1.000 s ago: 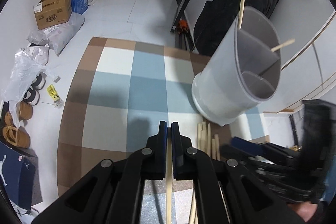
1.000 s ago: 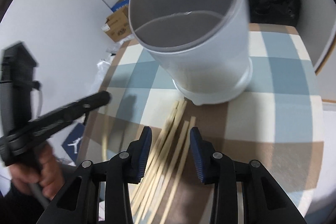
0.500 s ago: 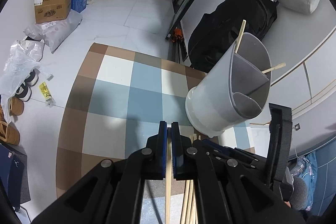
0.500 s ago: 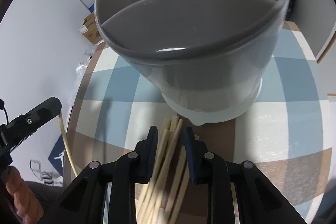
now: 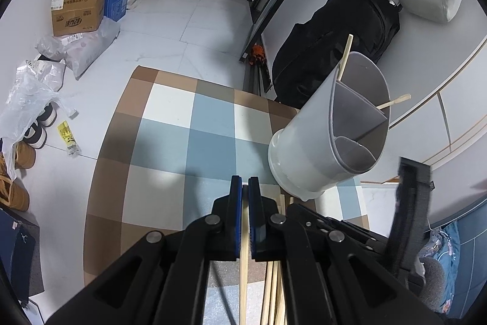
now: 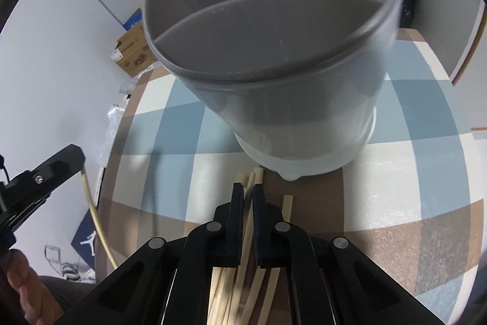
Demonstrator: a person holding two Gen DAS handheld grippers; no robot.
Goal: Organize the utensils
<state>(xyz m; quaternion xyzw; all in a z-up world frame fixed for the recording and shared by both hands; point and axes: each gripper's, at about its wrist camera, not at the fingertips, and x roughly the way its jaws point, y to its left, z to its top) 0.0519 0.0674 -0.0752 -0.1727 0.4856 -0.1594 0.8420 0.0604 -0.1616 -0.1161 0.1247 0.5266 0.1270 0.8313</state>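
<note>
Wooden chopstick point(image 5: 243, 258) clamped in left gripper point(image 5: 245, 191); right gripper point(image 6: 248, 194) pinching chopstick pile point(image 6: 240, 288).

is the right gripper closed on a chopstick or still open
Shut on one. The right gripper has its blue pads pinched around a chopstick from the pile beside the holder.

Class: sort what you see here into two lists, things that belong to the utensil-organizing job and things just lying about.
Belongs to the job:
left tool, shut on one chopstick
right tool, closed among the loose chopsticks
divided grey holder

Lying about:
cardboard box
black backpack
shoes
</note>
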